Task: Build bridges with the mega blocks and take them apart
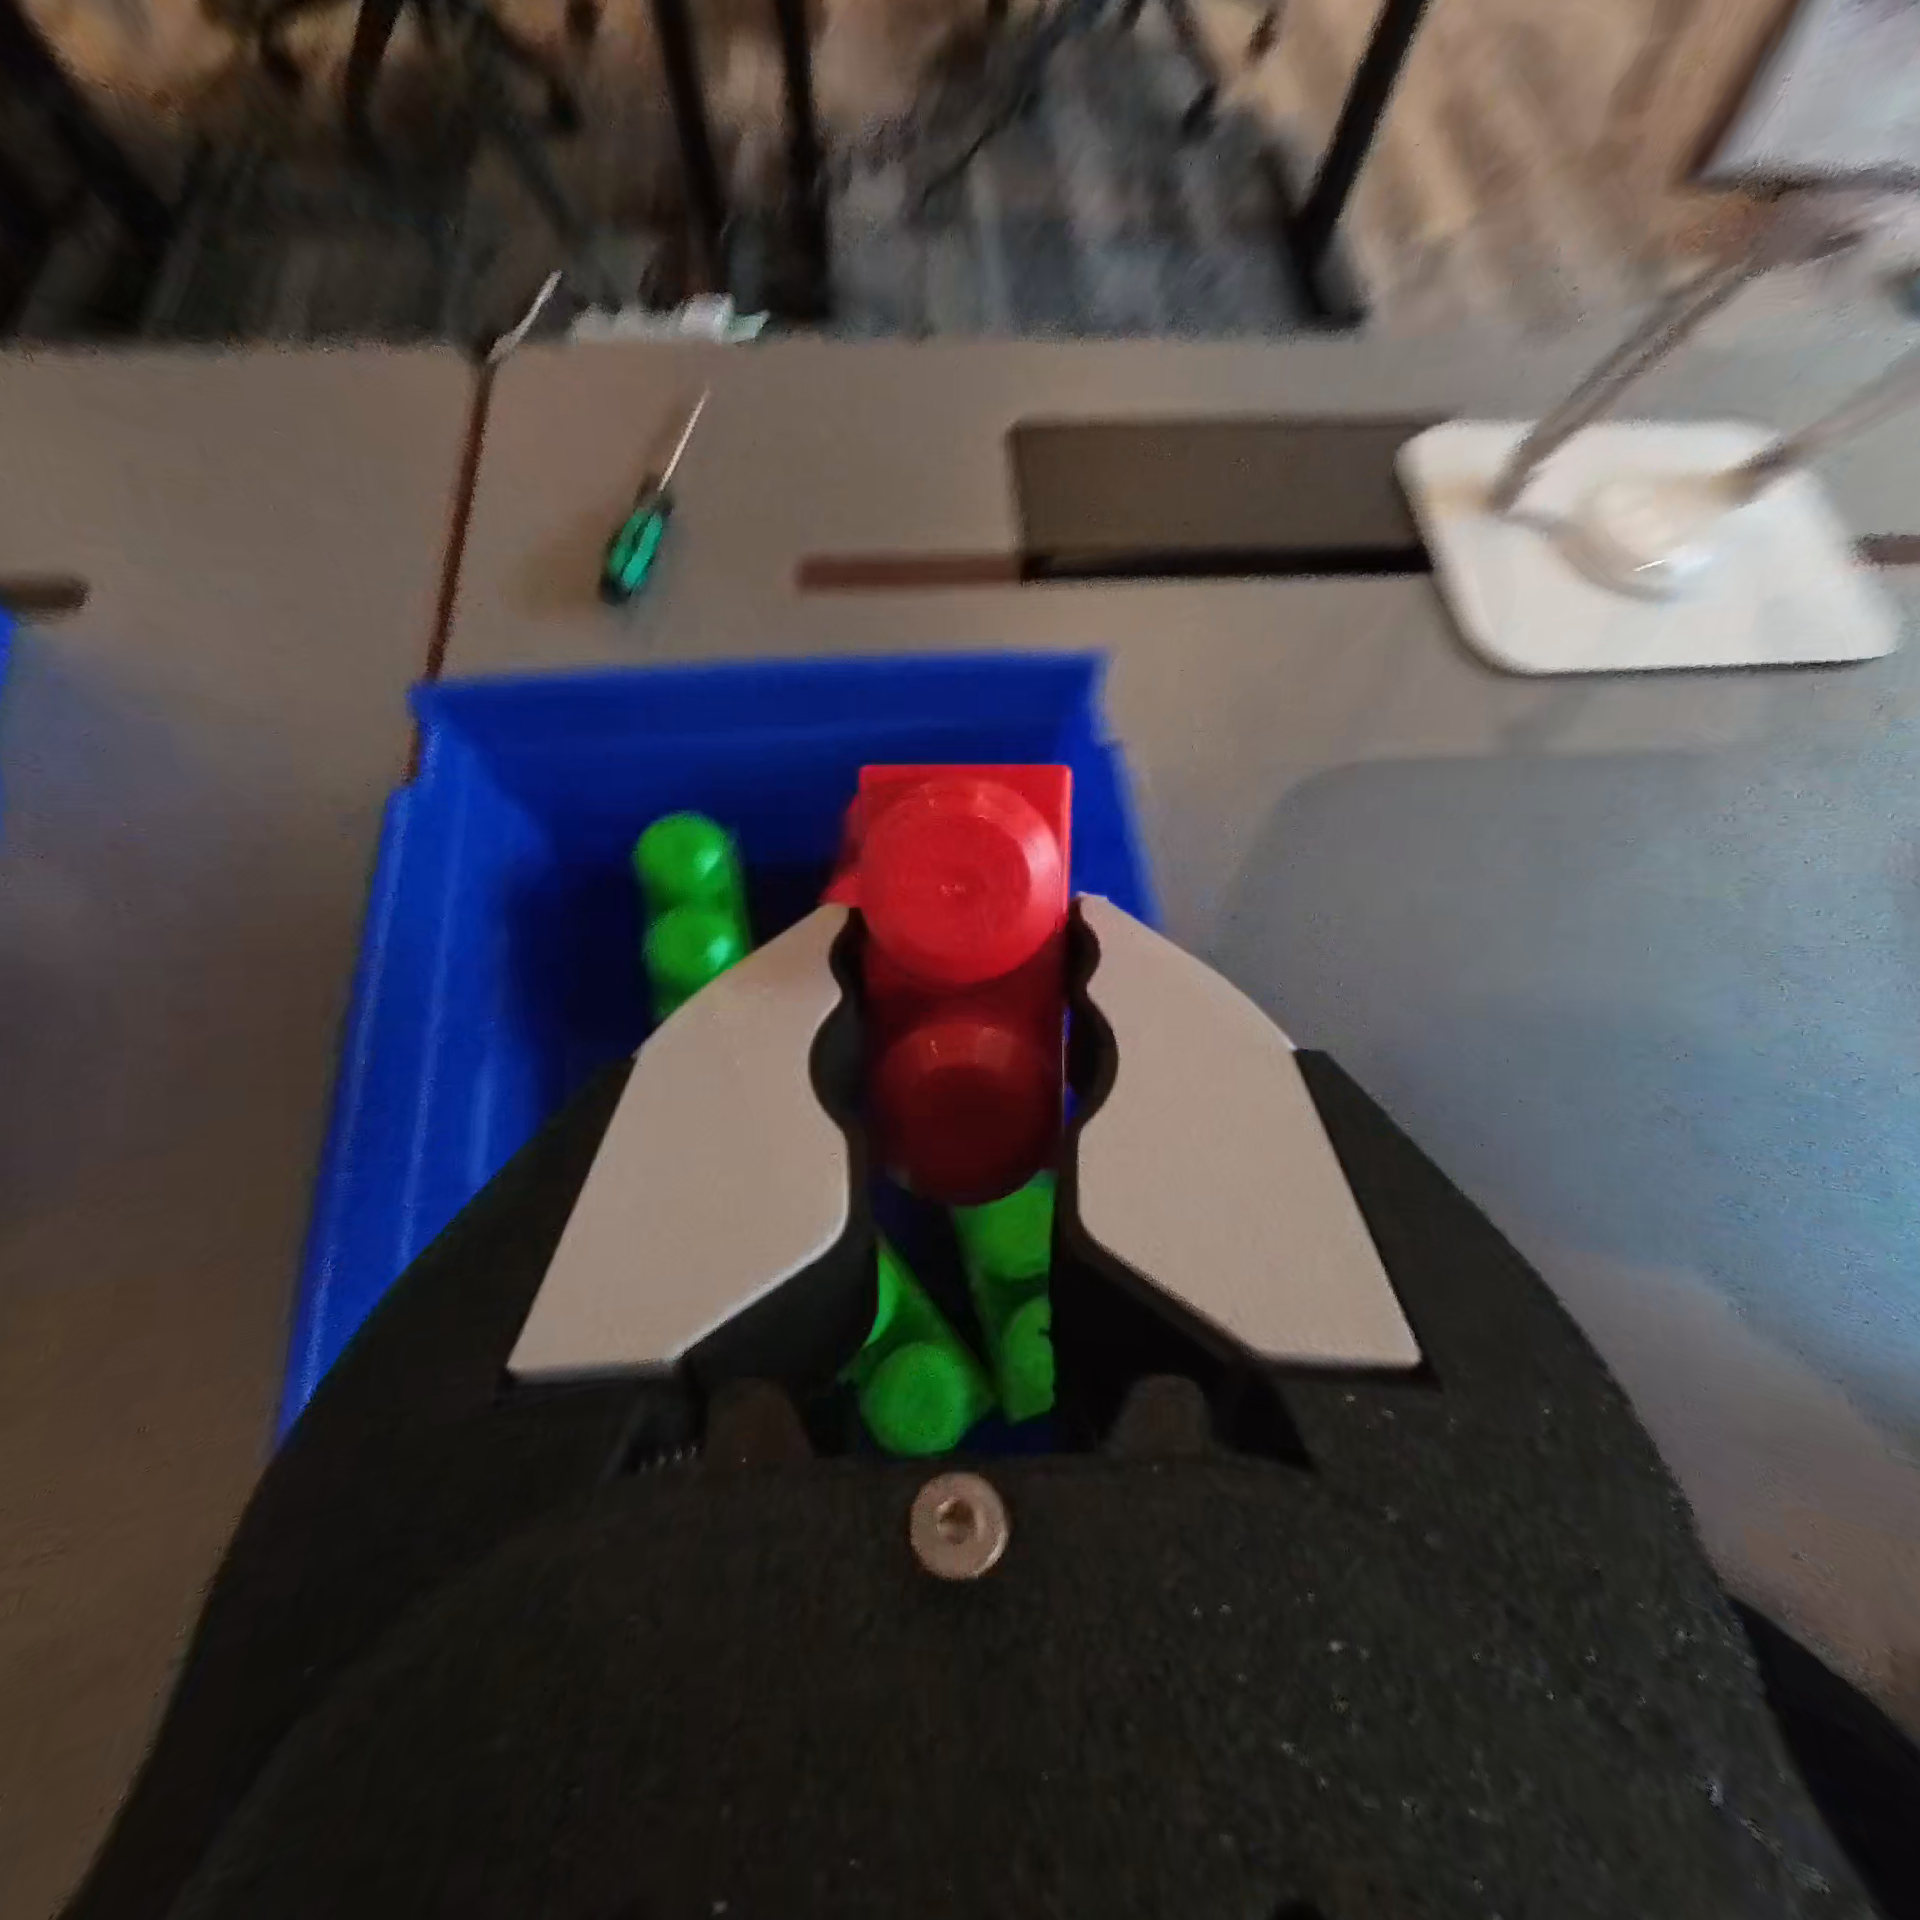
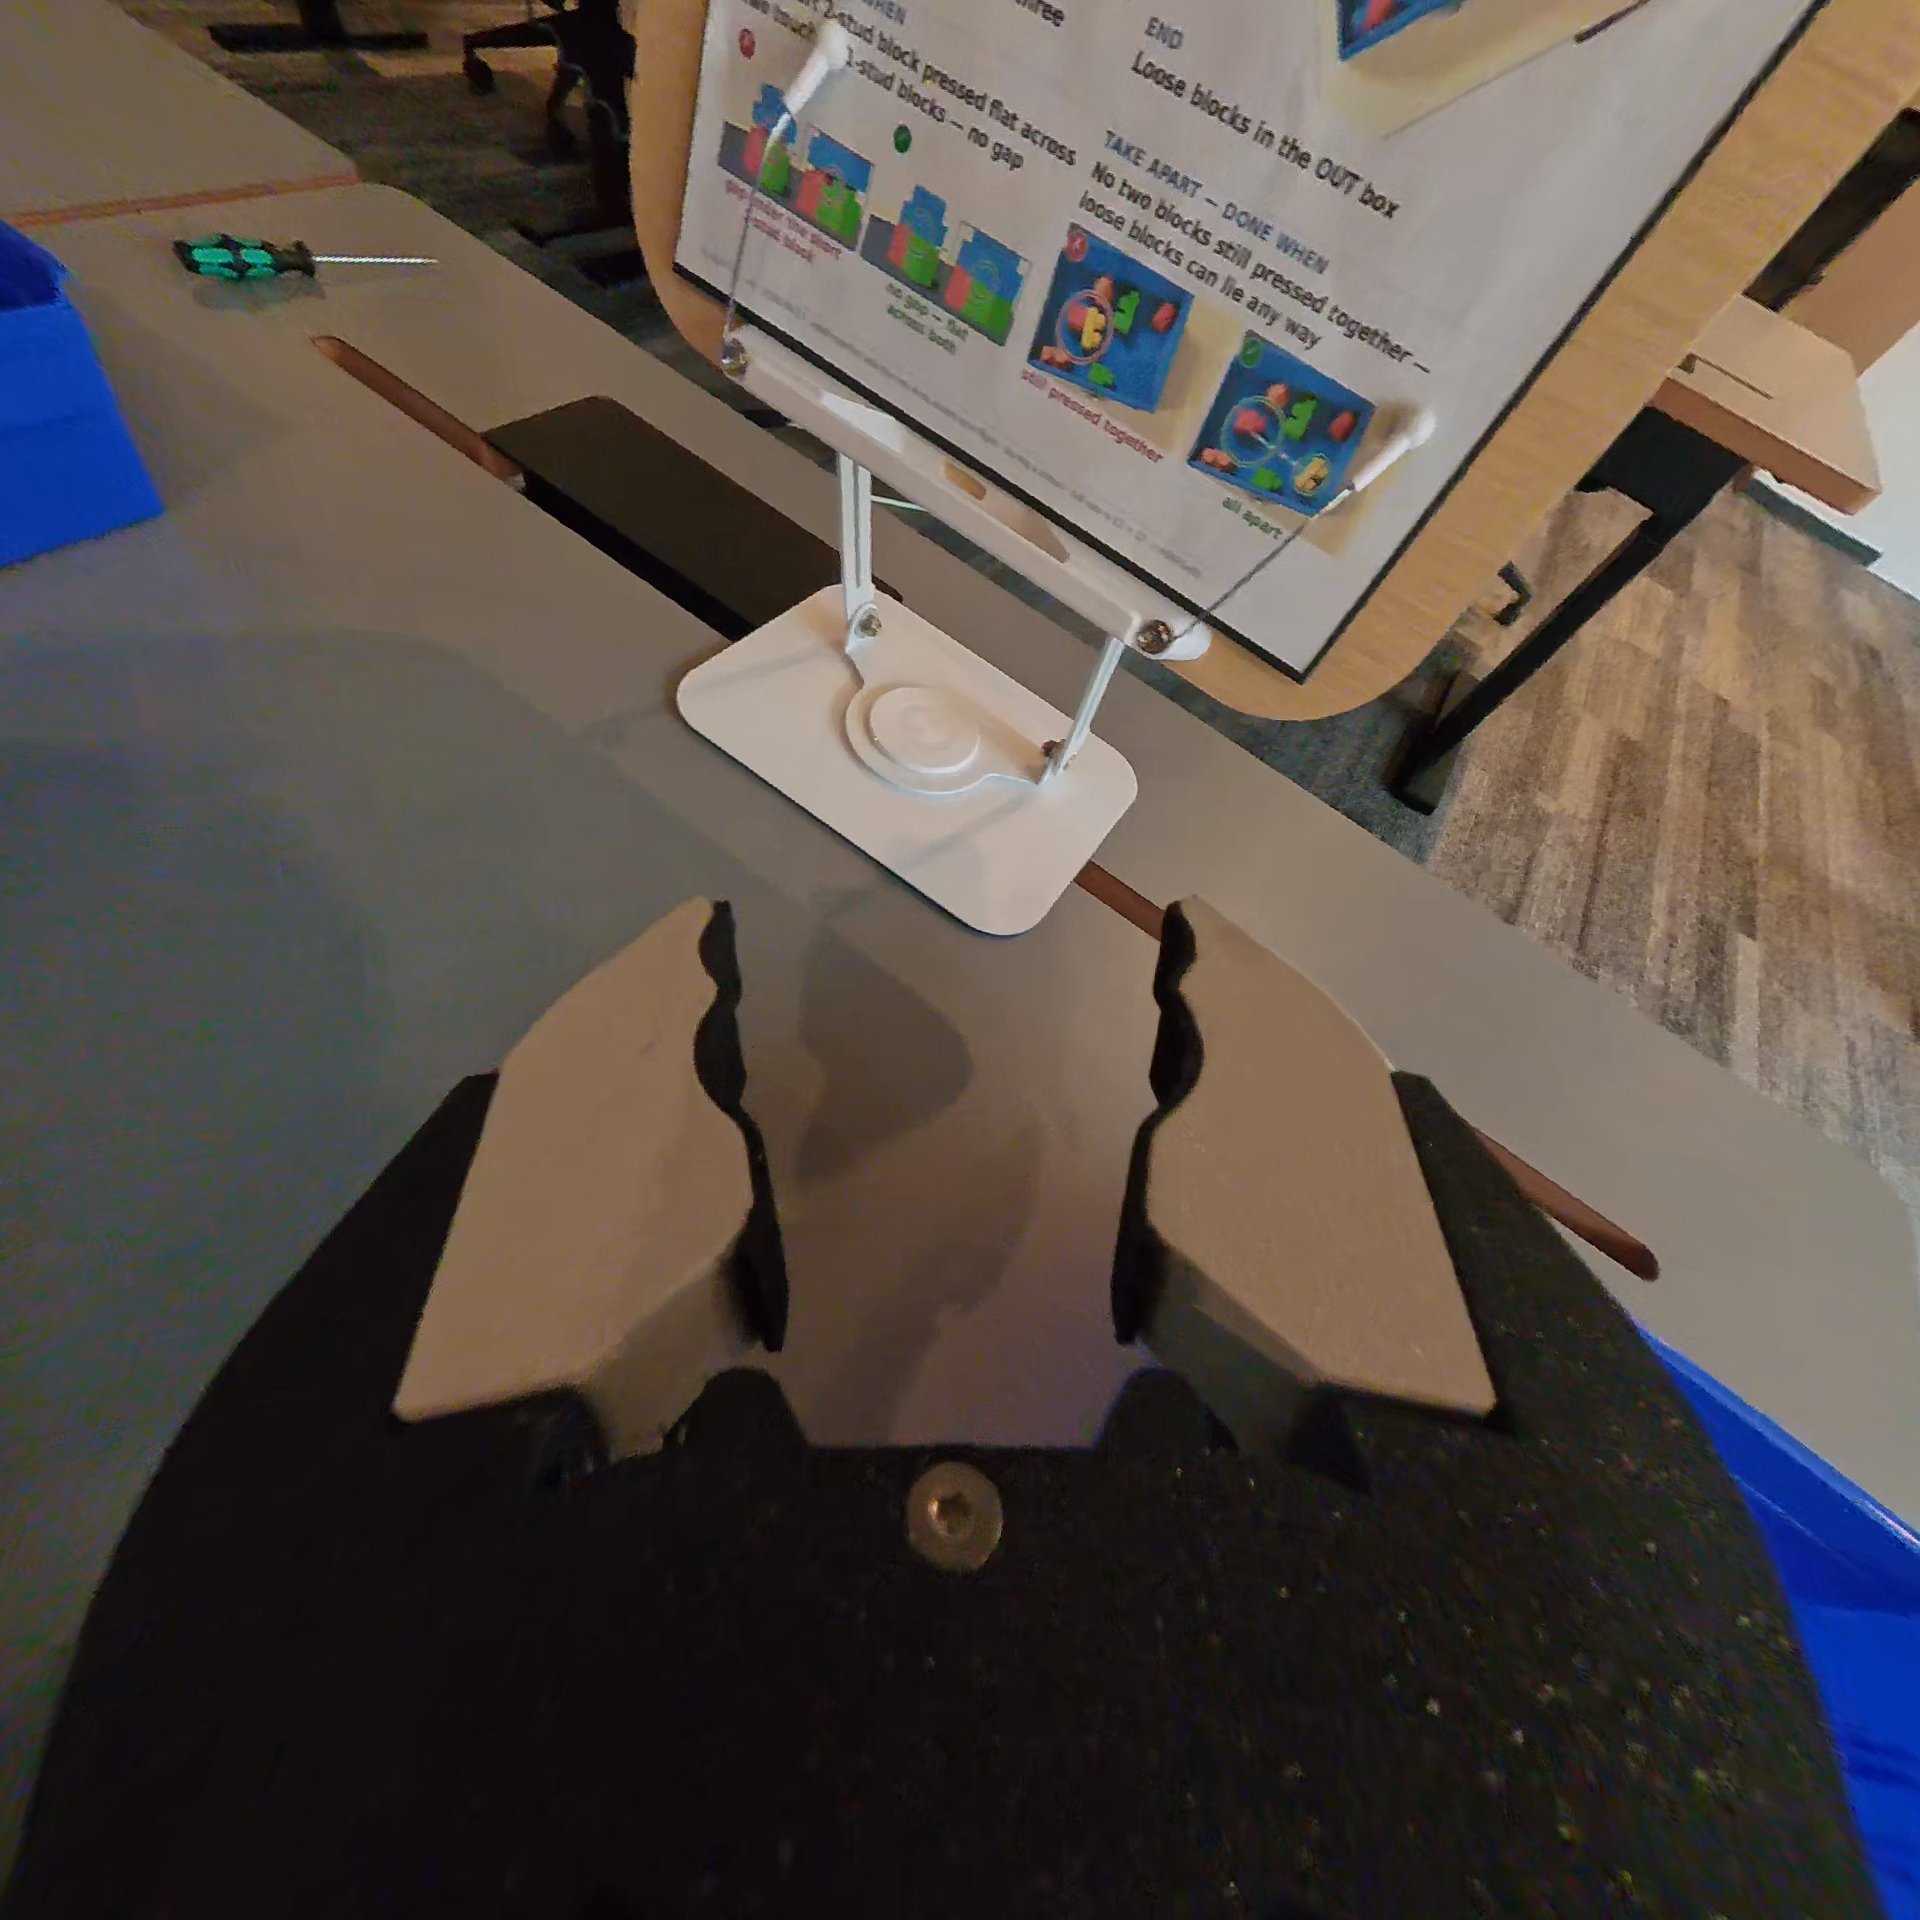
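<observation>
In the left wrist view my left gripper (image 1: 961,904) is shut on a red two-stud block (image 1: 961,914) and holds it above a blue bin (image 1: 457,935). Several green blocks (image 1: 691,904) lie in the bin, some showing under the held block (image 1: 925,1392). In the right wrist view my right gripper (image 2: 945,914) is open and empty above the bare grey table (image 2: 312,831). A corner of a blue bin (image 2: 1829,1538) shows at the lower right, and another blue bin (image 2: 52,416) at the far left.
A green-handled screwdriver (image 1: 639,540) (image 2: 244,257) lies on the table behind the bin. A white stand (image 2: 914,758) (image 1: 1652,551) holds an instruction sheet (image 2: 1143,229) at the table's far edge. A dark slot (image 1: 1216,499) (image 2: 644,499) is cut in the tabletop. My right fingertips sit around 50 centimetres from my left ones. The left tips stand about 30 centimetres off the green-handled screwdriver (image 1: 639,540).
</observation>
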